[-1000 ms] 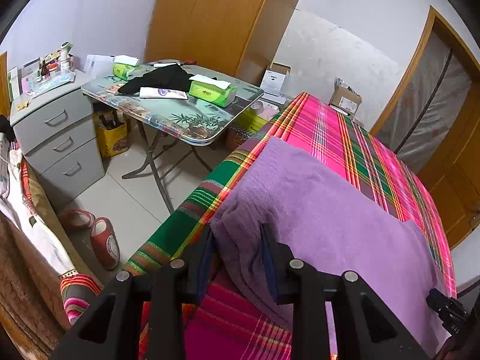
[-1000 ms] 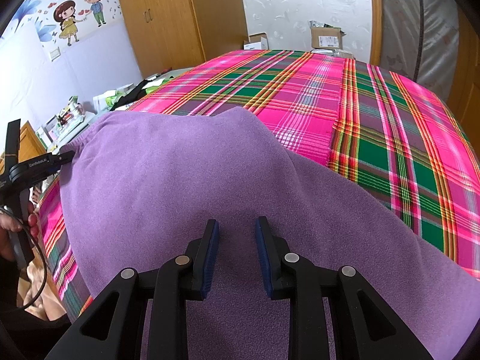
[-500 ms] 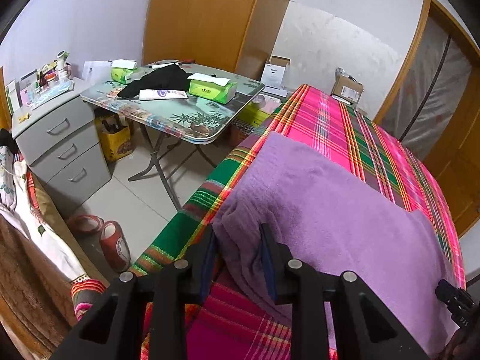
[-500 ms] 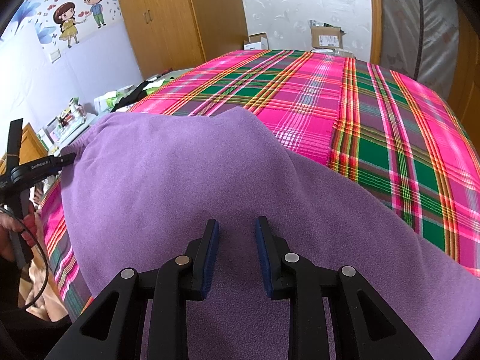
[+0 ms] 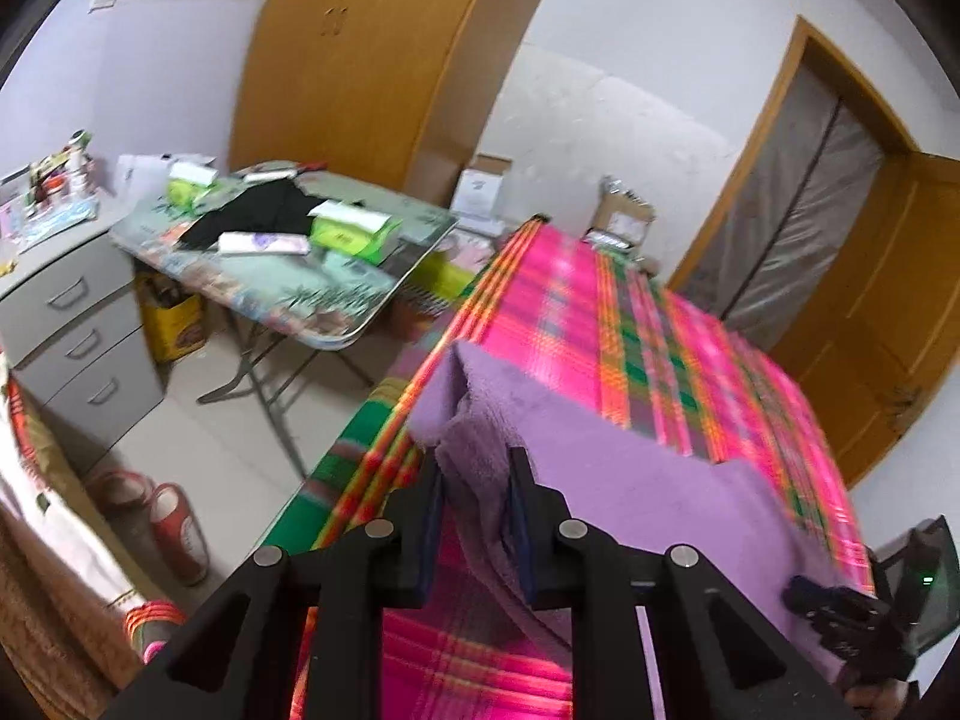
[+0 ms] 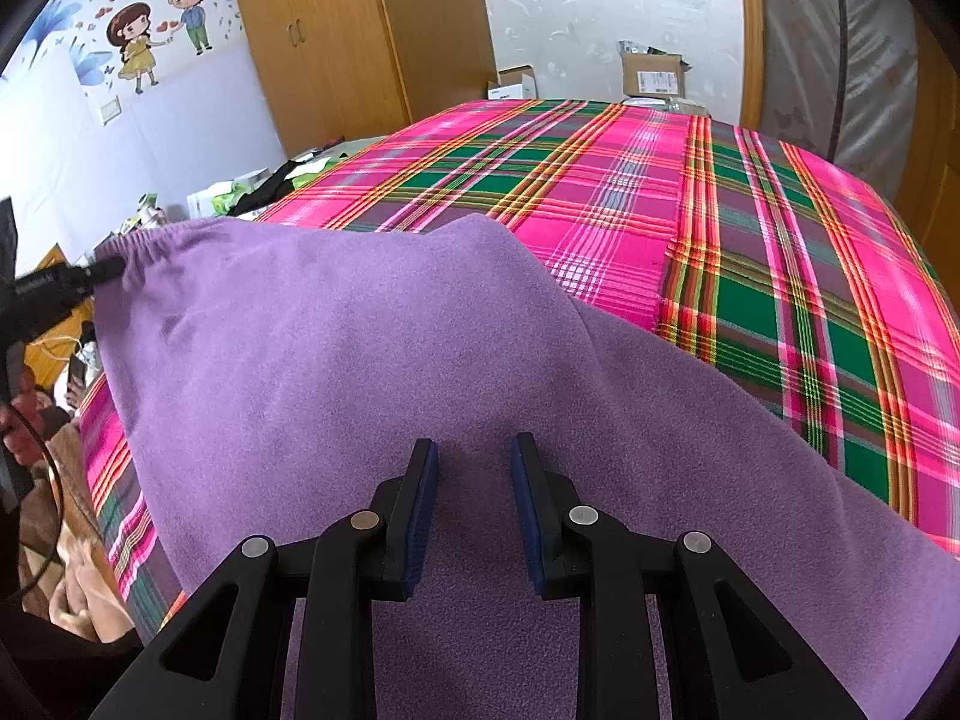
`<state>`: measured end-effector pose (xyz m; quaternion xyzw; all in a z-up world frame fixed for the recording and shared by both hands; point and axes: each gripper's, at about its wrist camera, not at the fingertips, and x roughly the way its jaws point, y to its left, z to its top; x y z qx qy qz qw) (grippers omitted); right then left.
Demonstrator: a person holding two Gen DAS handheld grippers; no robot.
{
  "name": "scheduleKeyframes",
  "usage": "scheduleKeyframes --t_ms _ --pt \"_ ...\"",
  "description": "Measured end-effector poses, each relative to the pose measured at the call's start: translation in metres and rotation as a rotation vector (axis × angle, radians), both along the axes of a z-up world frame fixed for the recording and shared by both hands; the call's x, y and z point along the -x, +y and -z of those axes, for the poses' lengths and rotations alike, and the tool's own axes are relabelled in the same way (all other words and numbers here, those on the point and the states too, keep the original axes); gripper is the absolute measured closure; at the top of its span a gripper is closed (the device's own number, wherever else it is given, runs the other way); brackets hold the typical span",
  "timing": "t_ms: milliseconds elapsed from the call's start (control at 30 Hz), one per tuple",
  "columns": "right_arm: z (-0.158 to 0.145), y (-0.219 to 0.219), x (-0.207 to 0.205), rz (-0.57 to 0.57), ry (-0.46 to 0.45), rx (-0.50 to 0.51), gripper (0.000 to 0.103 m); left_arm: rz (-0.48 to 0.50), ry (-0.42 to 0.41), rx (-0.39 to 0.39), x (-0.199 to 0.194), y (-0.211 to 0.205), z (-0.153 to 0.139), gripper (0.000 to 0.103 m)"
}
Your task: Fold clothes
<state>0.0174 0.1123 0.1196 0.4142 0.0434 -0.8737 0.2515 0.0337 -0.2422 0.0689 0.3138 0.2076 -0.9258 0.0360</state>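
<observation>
Two grippers work one purple garment (image 6: 360, 372) spread on the plaid bedspread (image 6: 750, 228). The left gripper (image 5: 474, 480) is clenched on a bunched corner lifted at the bed's left edge, where the cloth peaks above the plaid. The right gripper (image 6: 474, 468) hangs over the flat middle, fingers parted, cloth lying between them ungrasped. Beyond the garment the far half of the bed lies bare. Only the left view shows the folding table (image 5: 288, 294) and grey drawers (image 5: 78, 324) beside the bed, with floor between.
</observation>
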Motion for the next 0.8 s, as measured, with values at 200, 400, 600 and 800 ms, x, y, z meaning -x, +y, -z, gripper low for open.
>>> scheduleKeyframes --t_ms 200,400,600,800 --pt "0.0 0.0 0.0 0.0 -0.002 0.006 0.076 0.079 0.059 -0.041 0.005 0.01 -0.023 0.083" --pt "-0.002 0.002 -0.001 0.011 -0.007 0.018 0.076 0.206 0.133 -0.03 0.01 0.043 -0.053 0.083" --pt "-0.005 0.005 -0.003 0.031 -0.014 0.04 0.077 0.361 0.178 -0.009 0.017 0.09 -0.072 0.083" --pt "-0.01 0.011 -0.006 0.056 -0.016 0.064 0.077 0.535 0.186 0.041 0.018 0.145 -0.075 0.083"
